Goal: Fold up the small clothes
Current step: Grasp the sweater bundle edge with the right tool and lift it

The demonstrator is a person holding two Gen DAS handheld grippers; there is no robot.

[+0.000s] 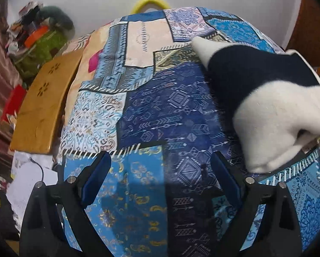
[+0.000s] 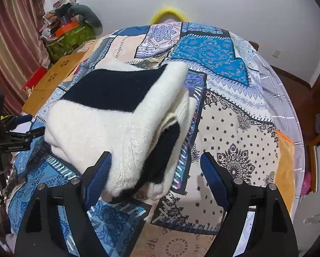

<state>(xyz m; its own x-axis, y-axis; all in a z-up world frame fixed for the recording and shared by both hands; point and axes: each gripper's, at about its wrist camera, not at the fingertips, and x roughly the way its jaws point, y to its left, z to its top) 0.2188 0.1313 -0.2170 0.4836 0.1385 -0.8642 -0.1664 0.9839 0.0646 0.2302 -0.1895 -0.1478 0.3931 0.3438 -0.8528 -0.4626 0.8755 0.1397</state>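
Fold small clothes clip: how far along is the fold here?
Done: the sweater lies on the bedspread as a layered bundle. In hand: nothing; left gripper and right gripper have open jaws, empty. Left: perhaps a tidy-up; no other garment to fold shows.

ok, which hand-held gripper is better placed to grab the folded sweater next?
Right. The right hand-held gripper is open with the folded sweater between its fingers; the left hand-held gripper is open over bare bedspread.
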